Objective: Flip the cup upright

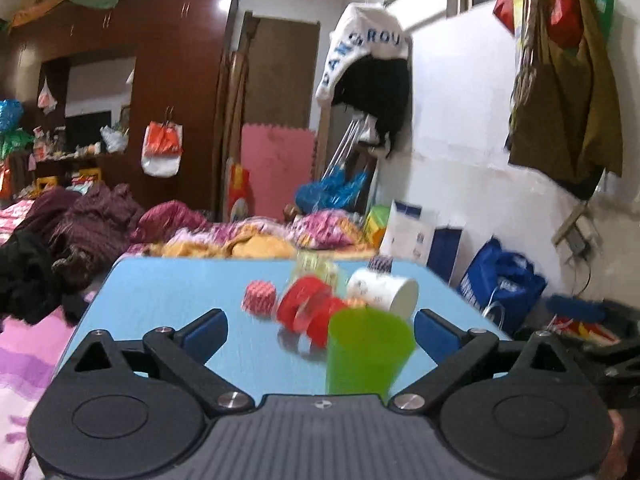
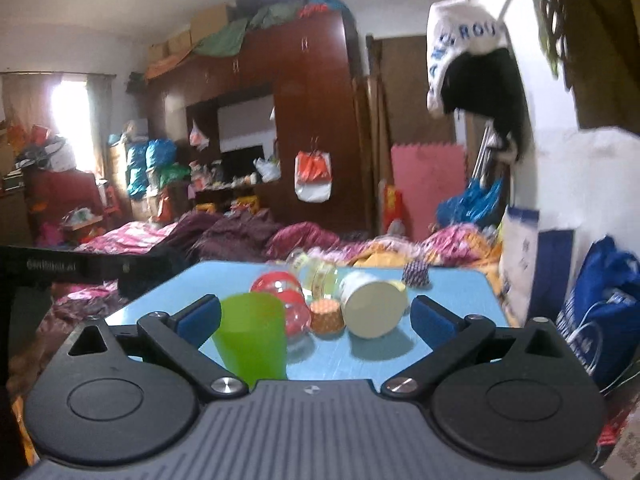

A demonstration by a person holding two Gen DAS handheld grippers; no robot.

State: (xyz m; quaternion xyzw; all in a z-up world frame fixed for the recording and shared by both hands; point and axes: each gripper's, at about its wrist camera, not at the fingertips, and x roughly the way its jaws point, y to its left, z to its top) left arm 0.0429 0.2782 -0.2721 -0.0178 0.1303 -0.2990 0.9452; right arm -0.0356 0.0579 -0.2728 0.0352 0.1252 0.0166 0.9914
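A green plastic cup stands on the blue table with its wide end up; it also shows in the right wrist view. It sits near the table's front edge. My left gripper is open and empty, with the cup just inside its right finger. My right gripper is open and empty, with the cup close to its left finger. A white cup lies on its side behind the green one, its flat base facing the right wrist camera.
Red round objects, patterned paper cupcake cases and a clear bottle crowd the middle of the table. A bed with heaped clothes lies behind. Bags stand by the wall at right.
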